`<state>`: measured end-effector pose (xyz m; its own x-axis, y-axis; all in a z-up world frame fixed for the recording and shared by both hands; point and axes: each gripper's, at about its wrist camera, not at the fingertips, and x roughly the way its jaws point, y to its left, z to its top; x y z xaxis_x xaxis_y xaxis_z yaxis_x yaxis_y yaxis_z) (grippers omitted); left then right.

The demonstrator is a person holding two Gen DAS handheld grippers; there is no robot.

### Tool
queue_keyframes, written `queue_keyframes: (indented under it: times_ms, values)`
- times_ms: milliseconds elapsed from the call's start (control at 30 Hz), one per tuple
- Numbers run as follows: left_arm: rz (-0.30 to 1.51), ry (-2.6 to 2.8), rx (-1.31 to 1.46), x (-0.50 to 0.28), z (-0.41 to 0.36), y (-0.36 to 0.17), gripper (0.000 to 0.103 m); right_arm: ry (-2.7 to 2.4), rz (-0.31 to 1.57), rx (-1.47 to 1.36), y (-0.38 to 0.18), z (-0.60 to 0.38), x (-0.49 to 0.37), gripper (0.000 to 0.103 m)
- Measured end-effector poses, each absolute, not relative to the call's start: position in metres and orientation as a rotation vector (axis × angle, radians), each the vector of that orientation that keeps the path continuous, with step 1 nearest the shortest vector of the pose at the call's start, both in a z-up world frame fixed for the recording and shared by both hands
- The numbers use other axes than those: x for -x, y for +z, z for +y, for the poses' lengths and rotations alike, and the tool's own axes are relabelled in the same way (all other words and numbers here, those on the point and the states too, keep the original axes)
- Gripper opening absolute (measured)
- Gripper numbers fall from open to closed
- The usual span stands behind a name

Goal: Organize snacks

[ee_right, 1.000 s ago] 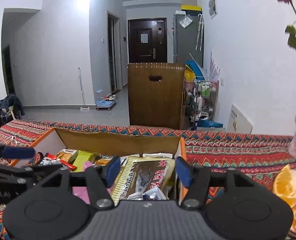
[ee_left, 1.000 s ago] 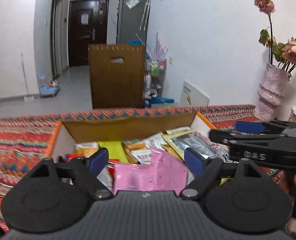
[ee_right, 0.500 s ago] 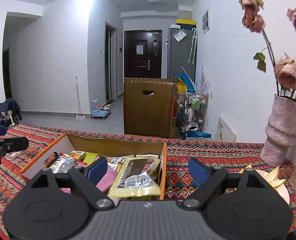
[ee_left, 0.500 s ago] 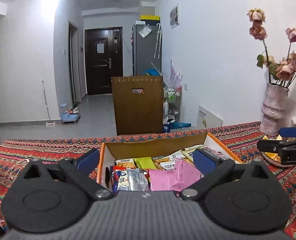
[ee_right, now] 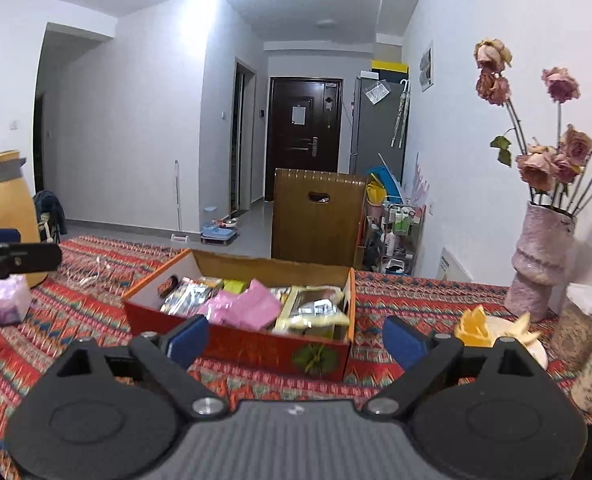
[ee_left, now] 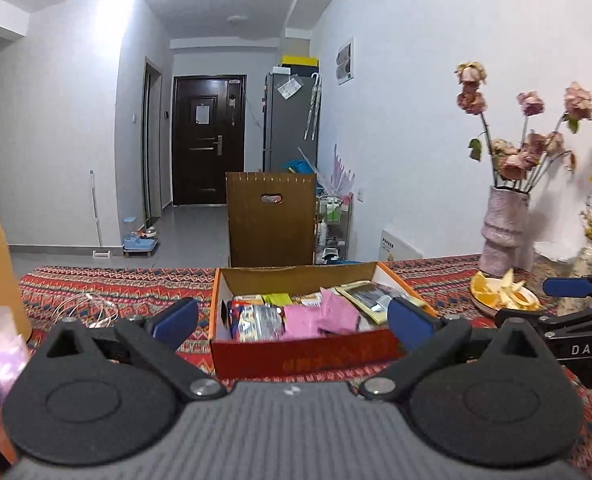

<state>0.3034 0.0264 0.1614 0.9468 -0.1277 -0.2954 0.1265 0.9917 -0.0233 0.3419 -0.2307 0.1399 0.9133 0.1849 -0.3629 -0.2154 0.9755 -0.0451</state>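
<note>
An orange cardboard box (ee_left: 304, 354) stands on the patterned tablecloth, filled with snack packets. Among them are a pink packet (ee_left: 320, 316), a silver one (ee_left: 258, 320) and a yellow-edged one with a dark window (ee_left: 370, 298). My left gripper (ee_left: 292, 320) hovers in front of the box, open and empty. In the right wrist view the same box (ee_right: 248, 350) lies ahead and slightly left, with the pink packet (ee_right: 248, 308) on top. My right gripper (ee_right: 296, 340) is short of the box, its jaws opening with nothing between them.
A plate of orange peel (ee_right: 496, 332) and a pink vase of dried roses (ee_right: 540, 256) stand right of the box. A yellow jug (ee_right: 10, 216) and a purple tissue pack (ee_right: 4, 306) are at the left. A thin wire coil (ee_left: 84, 308) lies left of the box.
Both grippers have drawn back and risen from over the box, which is now seen whole and farther off. Both pairs of jaws have spread wider; nothing is held.
</note>
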Motion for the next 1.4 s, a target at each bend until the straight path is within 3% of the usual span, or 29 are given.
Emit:
queue_keyframes:
  times_ms: [900, 1400]
  values:
    - [0.281, -0.029, 0.063, -0.052, 0.02, 0.087, 0.103, 0.201, 0.283, 0.093, 0.07, -0.228, -0.093, 0.1]
    - [0.29, -0.045, 0.062, 0.01, 0.027, 0.056, 0.103, 0.261, 0.384, 0.057, 0.019, -0.209, -0.024, 0.1]
